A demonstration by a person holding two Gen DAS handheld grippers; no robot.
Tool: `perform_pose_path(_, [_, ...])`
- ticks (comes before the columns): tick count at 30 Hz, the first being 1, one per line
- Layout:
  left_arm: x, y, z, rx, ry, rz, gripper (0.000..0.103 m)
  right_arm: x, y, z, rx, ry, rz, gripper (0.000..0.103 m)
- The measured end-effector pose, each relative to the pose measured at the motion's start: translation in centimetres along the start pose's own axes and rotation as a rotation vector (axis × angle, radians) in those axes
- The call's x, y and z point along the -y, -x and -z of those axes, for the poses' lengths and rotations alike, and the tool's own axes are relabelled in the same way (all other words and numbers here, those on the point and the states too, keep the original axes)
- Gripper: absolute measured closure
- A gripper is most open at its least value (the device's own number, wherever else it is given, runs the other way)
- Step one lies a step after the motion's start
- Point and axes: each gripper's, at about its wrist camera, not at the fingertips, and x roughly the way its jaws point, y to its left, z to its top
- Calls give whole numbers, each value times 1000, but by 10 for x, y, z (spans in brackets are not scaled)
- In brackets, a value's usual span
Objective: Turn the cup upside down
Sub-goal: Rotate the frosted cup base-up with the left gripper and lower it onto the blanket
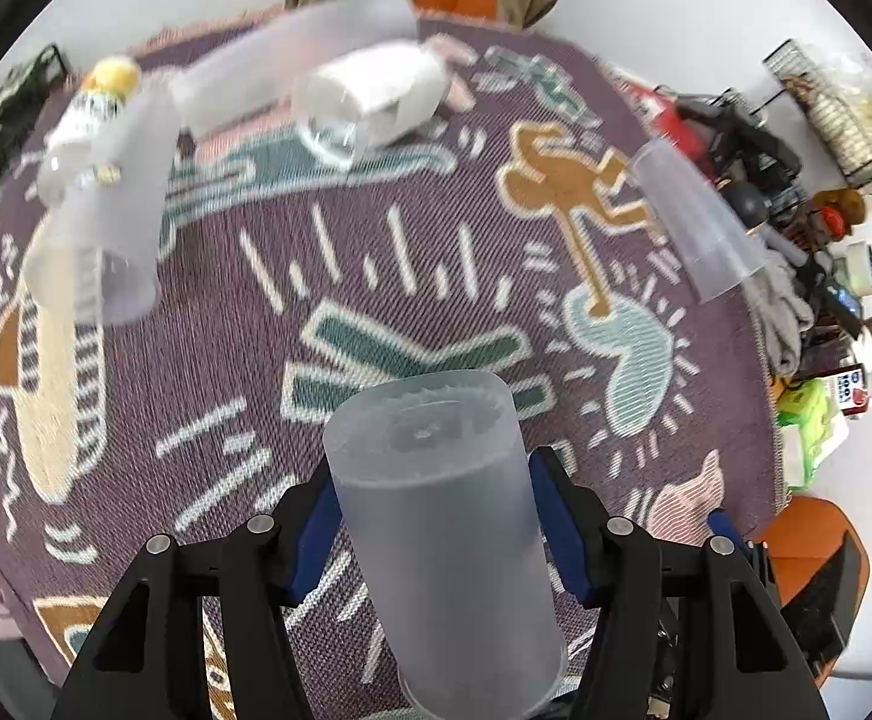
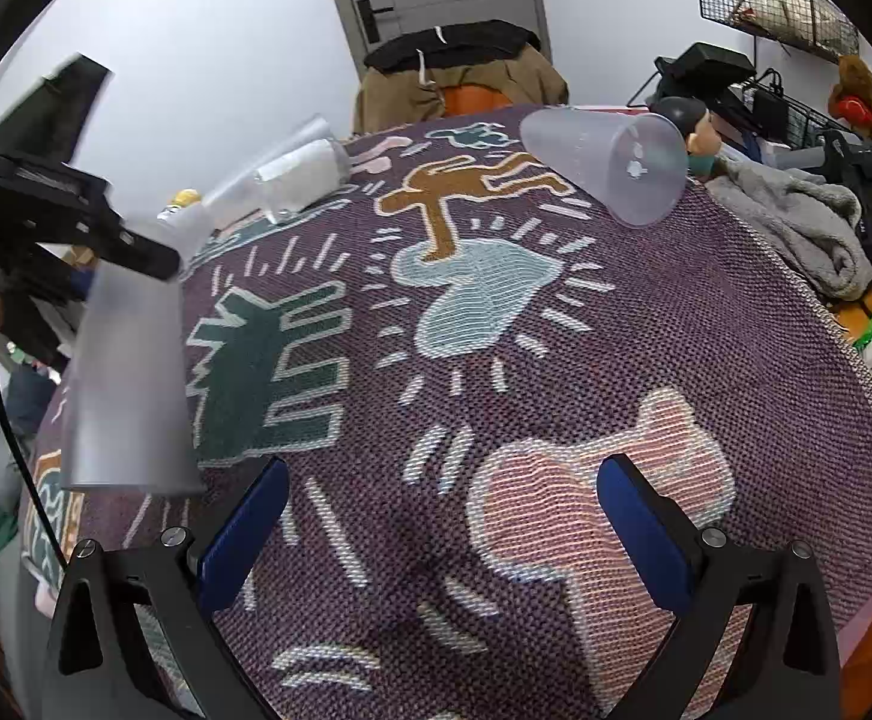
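My left gripper (image 1: 436, 516) is shut on a frosted plastic cup (image 1: 442, 516), holding it by its sides with the closed bottom pointing away and the open rim toward the camera, above the patterned cloth. The same cup (image 2: 126, 384) shows at the left of the right wrist view, bottom up and rim down, held by the left gripper's black finger (image 2: 135, 246). My right gripper (image 2: 445, 531) is open and empty over the cloth's near part.
A second frosted cup (image 2: 610, 162) lies upside down at the cloth's far right (image 1: 697, 222). More frosted cups (image 1: 291, 54), a roll of white paper (image 1: 375, 90) and a yellow-capped bottle (image 1: 99, 102) sit at the far left. A grey towel (image 2: 796, 228) and clutter line the right edge.
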Motion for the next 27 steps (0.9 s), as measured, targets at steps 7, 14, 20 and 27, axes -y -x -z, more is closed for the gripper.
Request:
perform_pose_path(7, [8, 40, 0, 182, -50, 5, 42, -1, 0, -10, -14, -6, 46, 0])
perform_pose_path(14, [13, 60, 16, 351, -121, 6, 42, -6, 1, -23, -31, -1, 70, 0])
perform_pose_path(20, [13, 65, 35, 456, -177, 1, 42, -16, 7, -30, -23, 15, 94, 0])
perform_pose_path(27, [14, 69, 61, 603, -260, -40, 42, -24, 9, -29, -25, 21, 112, 0])
